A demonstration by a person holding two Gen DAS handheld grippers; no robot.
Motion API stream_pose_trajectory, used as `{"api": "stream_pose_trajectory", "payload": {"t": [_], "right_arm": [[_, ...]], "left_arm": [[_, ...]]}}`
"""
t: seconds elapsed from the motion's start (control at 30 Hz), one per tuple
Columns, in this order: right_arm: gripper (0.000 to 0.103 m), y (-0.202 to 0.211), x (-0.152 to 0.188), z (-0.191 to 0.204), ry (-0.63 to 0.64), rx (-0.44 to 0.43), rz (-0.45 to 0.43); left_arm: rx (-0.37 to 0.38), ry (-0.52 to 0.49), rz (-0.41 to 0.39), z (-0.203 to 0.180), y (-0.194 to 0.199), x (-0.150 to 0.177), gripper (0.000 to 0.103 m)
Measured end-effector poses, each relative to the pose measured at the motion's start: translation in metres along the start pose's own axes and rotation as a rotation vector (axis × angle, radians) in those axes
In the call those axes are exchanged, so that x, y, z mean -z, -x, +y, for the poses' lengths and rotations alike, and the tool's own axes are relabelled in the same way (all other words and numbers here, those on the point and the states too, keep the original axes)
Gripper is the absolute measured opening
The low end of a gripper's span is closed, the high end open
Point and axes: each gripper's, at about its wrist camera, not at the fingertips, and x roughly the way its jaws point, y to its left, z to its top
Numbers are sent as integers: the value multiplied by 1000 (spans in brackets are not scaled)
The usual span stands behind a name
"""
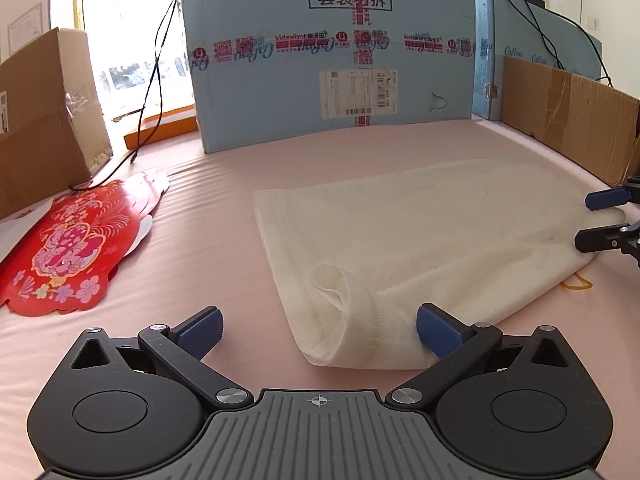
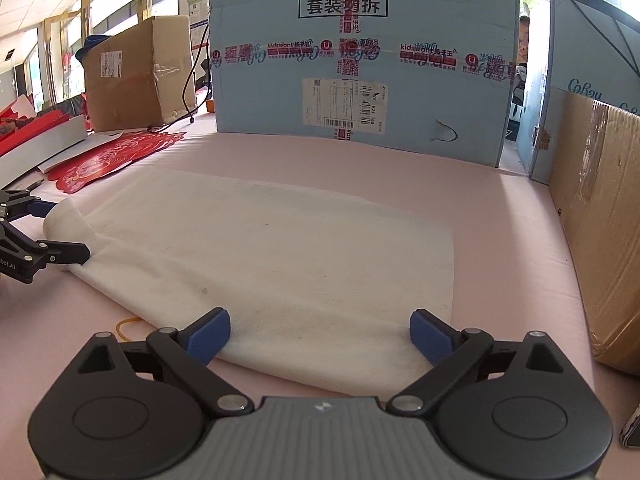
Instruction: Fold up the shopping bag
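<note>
Bag [image 2: 280,248] flat, boxes [image 2: 360,64] behind, cutout [image 1: 68,248] left

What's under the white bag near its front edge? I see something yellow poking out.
A yellow rubber band lies on the pink mat, partly tucked under the white bag. How far it runs beneath is hidden by the cloth; nothing else shows under the bag.

Partly seen items:
- Red paper-cut decoration with pink flowers [image 1: 60,248]: cut off by left frame edge.
- Yellow rubber band [image 1: 578,283]: partly under the cream fabric shopping bag [image 1: 420,240].
- White shipping label on pale blue carton [image 2: 344,102]: print too small to read.
- Right claw [image 1: 600,218]: body beyond frame edge.
- Dark object, bottom right corner [image 2: 631,432]: unidentifiable, cropped.
</note>
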Motion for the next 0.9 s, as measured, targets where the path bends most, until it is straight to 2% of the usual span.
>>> {"api": "stream_pose_trajectory", "payload": {"t": [0.3,0.6,0.9], "right_arm": [[101,-1,0,1,2,2,2],[101,-1,0,3,10,8,0],[102,-1,0,5,25,23,-4]], "left_arm": [[-21,-23,-15,-4,2,2,103],[-3,1,-5,1,1,1,103],[-91,-99,-42,-18,7,1,103]]}}
